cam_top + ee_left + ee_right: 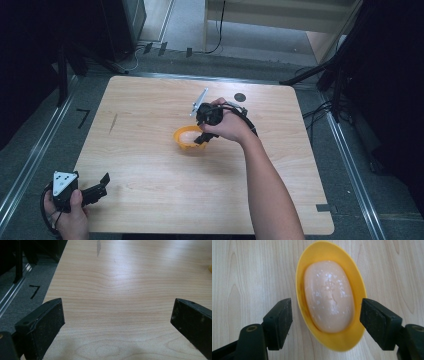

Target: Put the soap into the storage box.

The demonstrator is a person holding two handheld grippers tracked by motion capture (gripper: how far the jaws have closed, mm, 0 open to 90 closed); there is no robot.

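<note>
A yellow oval dish [357, 290] holds a pale pink bar of soap [328, 295]. In the high view the dish [185, 138] sits near the middle of the wooden table [150, 165]. My right gripper [202, 139] hangs over the dish, pointing down; in its own view the gripper [326, 322] is open, its jaws straddling the dish's near end without touching it. My left gripper [102, 186] rests at the table's front left corner. In its own view the left gripper [117, 322] is open over bare wood.
A small dark round mark [240, 97] lies on the table behind the right hand. A dark streak [113, 123] marks the wood at the left. Metal floor rails [30, 160] and grey carpet border the table.
</note>
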